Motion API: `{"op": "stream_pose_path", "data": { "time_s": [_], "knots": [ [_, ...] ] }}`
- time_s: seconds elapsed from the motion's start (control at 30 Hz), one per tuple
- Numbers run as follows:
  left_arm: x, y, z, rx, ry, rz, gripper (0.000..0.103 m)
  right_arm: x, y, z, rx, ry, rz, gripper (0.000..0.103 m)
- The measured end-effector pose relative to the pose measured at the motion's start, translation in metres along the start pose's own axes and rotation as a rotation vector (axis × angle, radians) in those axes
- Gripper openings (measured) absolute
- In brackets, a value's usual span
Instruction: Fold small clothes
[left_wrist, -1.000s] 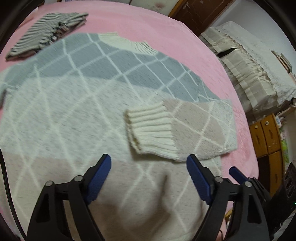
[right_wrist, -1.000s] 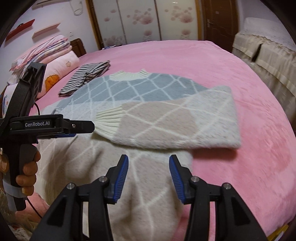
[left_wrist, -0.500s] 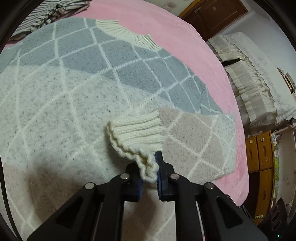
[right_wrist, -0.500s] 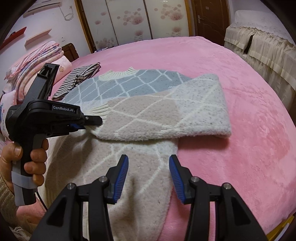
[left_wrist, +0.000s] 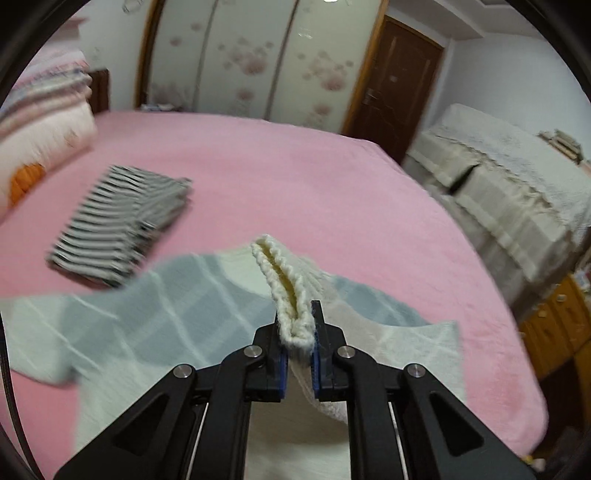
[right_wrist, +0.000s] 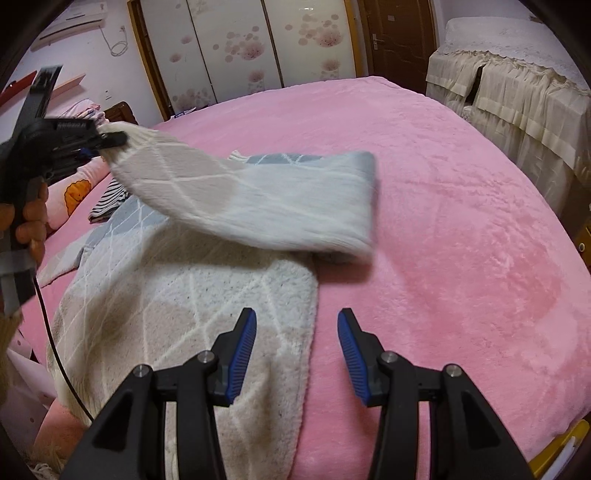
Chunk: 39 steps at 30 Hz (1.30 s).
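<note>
Lifting now: left hand-held gripper (left_wrist: 298, 341) clenched on cuff (left_wrist: 286, 291), sleeve (right_wrist: 236, 195) up off sweater (right_wrist: 192, 295), which lay flat 1 second ago. Right hand-held gripper (right_wrist: 297, 354) released, hovering at sweater's edge on bed (right_wrist: 461, 221). Sleeve fold being redone, probably. Striped stack (left_wrist: 122, 229) beyond.

The sweater (right_wrist: 207, 295) is fuzzy, matt knit with a chunky ribbed cuff (left_wrist: 288, 291). The pink bedspread (right_wrist: 461, 229) looks like plush, slightly sheeny fleece. The folded striped garment (left_wrist: 118, 229) near its far left edge is thin soft cloth. Both grippers, left (left_wrist: 298, 349) and right (right_wrist: 297, 354), are matt black plastic with ridged blue pads (right_wrist: 242, 350) and shiny metal pins. The wardrobe doors (right_wrist: 258, 48) look glossy and smooth.
</note>
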<state>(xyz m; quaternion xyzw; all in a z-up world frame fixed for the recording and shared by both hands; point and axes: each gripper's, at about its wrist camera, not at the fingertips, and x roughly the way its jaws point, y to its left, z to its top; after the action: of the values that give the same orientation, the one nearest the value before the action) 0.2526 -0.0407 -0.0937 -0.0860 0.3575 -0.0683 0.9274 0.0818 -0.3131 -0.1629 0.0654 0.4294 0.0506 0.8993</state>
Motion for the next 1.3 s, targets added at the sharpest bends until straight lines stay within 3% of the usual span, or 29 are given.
{"op": "stream_pose_path", "data": {
  "time_s": [0.13,0.33,0.5,0.67,1.07,1.17,1.27,1.3],
  "knots": [
    [0.015,0.04,0.0,0.012,-0.002,0.097,0.007,0.006,-0.004,0.01,-0.009,-0.013,-0.029,0.046],
    [0.047,0.072,-0.012,-0.028,0.061,0.135,0.007,0.039,-0.012,0.033,-0.041,0.011,-0.086,0.046],
    [0.048,0.066,-0.005,-0.019,0.05,0.12,0.007,0.073,-0.023,0.048,-0.003,0.045,-0.12,0.046],
    [0.043,0.058,0.012,0.001,0.019,0.099,0.007,0.094,-0.029,0.052,0.057,0.088,-0.084,0.047],
    [0.045,0.059,0.02,-0.019,0.037,0.092,0.008,0.095,-0.026,0.058,0.138,0.077,-0.023,0.048],
    [0.047,0.061,0.018,-0.016,0.048,0.101,0.008,0.099,-0.022,0.061,0.119,0.061,-0.06,0.048],
    [0.05,0.061,0.014,0.004,0.056,0.113,0.008,0.1,-0.013,0.067,0.038,0.065,-0.107,0.01],
    [0.052,0.061,0.012,0.014,0.06,0.12,0.008,0.098,-0.011,0.069,0.009,0.059,-0.145,0.01]
  ]
}}
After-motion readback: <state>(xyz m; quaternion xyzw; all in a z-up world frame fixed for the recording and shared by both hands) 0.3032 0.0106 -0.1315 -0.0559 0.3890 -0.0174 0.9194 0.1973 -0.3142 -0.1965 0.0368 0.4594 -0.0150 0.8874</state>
